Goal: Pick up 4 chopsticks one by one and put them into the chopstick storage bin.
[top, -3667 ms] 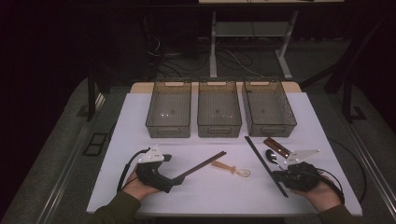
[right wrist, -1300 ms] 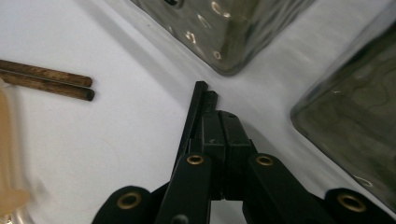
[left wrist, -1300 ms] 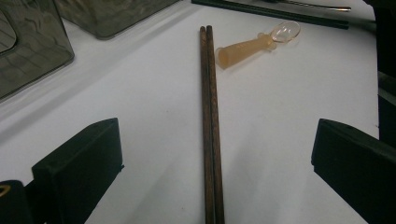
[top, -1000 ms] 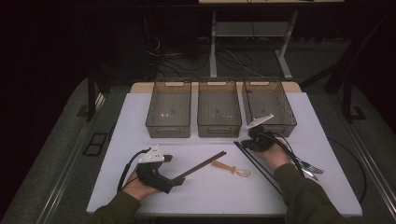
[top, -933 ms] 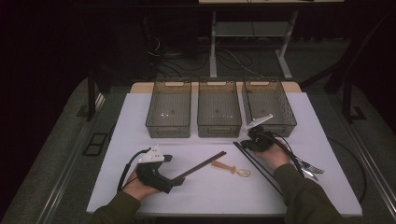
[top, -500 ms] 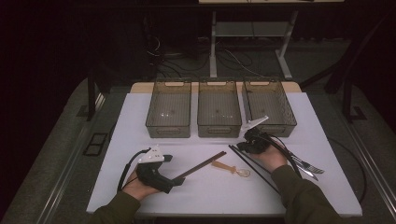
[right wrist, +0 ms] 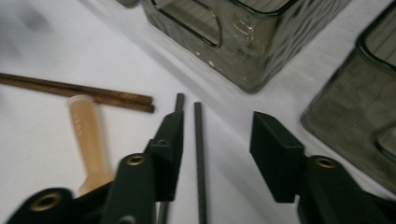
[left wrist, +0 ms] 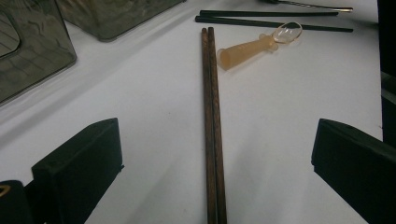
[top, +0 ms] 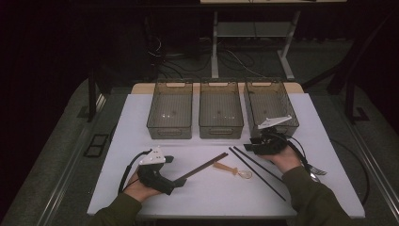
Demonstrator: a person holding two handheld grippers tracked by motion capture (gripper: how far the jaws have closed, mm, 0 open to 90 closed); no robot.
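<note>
Left gripper (top: 175, 181) sits low on the white tabletop (top: 141, 117), fingers spread wide and empty, the brown chopsticks (left wrist: 212, 130) lying between them. Over to the right gripper (right wrist: 215, 140), half-open above the near end of the black chopsticks (top: 258, 170), gripping nothing yet. Looks like the pick-up step; next it needs to drop lower and straddle both sticks before closing

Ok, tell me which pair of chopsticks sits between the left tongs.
The brown wooden pair, lying between the open left tongs. The black pair lies by the right tongs.
</note>
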